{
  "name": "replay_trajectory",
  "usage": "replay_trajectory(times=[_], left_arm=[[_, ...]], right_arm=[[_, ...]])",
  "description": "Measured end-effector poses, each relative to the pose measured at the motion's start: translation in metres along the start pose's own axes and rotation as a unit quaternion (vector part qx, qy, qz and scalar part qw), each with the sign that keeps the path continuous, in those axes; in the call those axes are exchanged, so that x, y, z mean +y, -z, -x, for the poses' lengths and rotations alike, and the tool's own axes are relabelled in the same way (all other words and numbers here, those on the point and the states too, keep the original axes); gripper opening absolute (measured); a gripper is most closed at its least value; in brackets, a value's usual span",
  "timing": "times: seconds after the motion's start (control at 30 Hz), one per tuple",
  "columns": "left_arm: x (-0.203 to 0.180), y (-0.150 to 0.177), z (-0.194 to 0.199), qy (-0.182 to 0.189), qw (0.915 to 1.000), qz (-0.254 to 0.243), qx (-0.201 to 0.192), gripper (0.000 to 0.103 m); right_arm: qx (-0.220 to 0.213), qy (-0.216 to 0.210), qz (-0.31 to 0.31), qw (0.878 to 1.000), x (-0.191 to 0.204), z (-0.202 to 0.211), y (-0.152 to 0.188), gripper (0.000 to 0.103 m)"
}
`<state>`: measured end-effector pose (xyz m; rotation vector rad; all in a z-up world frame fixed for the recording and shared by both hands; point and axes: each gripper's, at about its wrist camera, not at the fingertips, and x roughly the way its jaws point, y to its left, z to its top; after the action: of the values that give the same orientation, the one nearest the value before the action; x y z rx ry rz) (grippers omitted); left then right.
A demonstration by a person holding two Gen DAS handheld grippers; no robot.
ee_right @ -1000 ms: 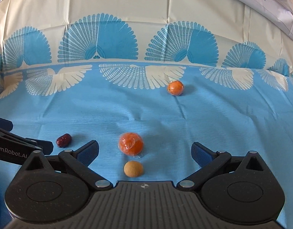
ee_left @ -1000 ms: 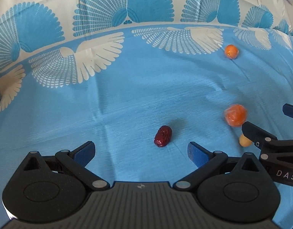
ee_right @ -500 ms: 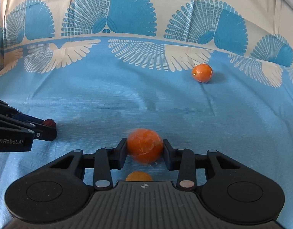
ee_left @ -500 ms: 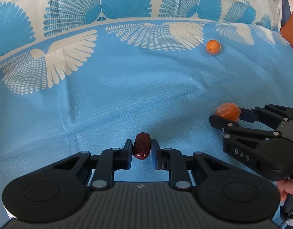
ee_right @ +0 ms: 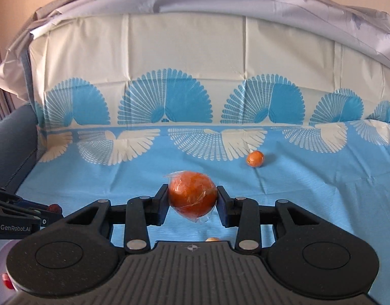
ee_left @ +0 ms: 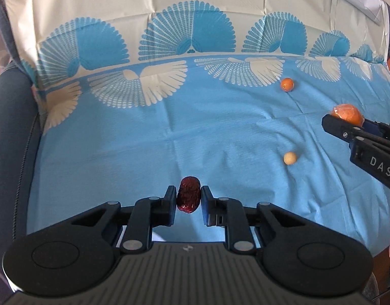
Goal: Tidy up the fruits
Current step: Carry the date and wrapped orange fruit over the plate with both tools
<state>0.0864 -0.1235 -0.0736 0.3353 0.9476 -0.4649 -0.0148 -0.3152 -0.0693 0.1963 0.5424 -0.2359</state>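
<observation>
Cloth: blue with white and blue fans, fills most of both views; its cream band runs across the top.
Right tongs: lower centre of the right view, closed on the wrapped orange, which is clear of the cloth; in the left view they enter from the right edge.
Left tongs: lower centre of the left view, clamped on the date.
Small orange: upper right of the left view, on the cloth.
Pale fruit: right of centre in the left view, on the cloth, well apart from the date.
</observation>
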Motion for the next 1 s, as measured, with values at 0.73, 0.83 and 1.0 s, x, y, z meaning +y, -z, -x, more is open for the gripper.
replay_trajectory(times=[0.73, 0.83, 1.0], left_arm=[[0.083, 0.188, 0.184, -0.050, 0.9949, 0.088, 0.004, 0.022], [0.086, 0.201, 0.192, -0.049, 0.9941, 0.097, 0.002, 0.022], [0.087, 0.216, 0.205, -0.047, 0.9935, 0.103, -0.006, 0.022]], right_arm=[[0.079, -0.139, 0.071, 0.985, 0.137, 0.208, 0.100, 0.040], [0.081, -0.143, 0.088, 0.982, 0.147, 0.220, 0.108, 0.040], [0.073, -0.155, 0.122, 0.978, 0.161, 0.238, 0.113, 0.040]])
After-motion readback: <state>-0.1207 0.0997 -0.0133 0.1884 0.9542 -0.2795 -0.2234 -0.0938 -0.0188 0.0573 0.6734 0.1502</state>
